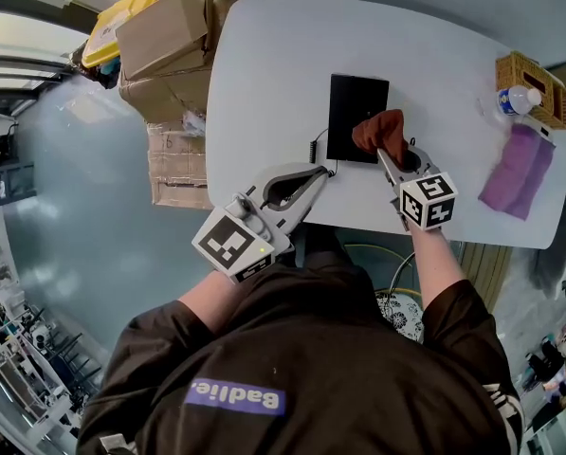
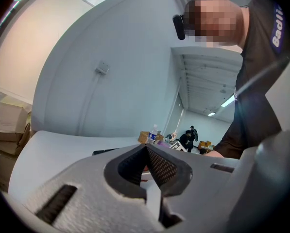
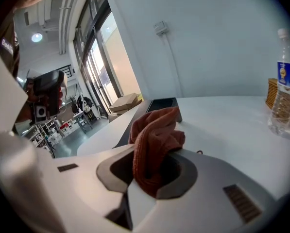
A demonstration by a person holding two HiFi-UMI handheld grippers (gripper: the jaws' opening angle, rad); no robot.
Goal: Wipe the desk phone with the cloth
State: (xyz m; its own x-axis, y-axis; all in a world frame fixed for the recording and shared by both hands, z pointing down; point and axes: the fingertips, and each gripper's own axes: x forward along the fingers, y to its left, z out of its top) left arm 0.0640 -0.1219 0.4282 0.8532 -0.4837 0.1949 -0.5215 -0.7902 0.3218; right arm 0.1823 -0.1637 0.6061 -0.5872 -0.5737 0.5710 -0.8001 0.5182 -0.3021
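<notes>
Person's dark shirt point(image 1: 301, 368) is nearest and fills the bottom of the head view. Just past it, the L gripper point(image 1: 322, 172) sits at the near edge of the table point(image 1: 264, 64), left of the desk phone point(image 1: 356, 112). Its jaws are pressed together w/ nothing in them. The R gripper point(image 1: 393, 157) pinches the red-brown cloth point(image 1: 381, 131), which bunches up over the phone's near right corner.

To wipe well, I think: push the cloth down flat on the phone & rub far and back in slow rows. Don't let the hard jaw tips scrape it. The L gripper could hold the phone so it won't slide. Mind the curly cord point(image 1: 316, 146) at the phone's near left.

Hard to see: the phone is just a flat black shape, no buttons or handset show. Can't tell if the cloth touches it. Far right, a bottle point(image 1: 520, 98) partly hides a basket point(image 1: 529, 72).
</notes>
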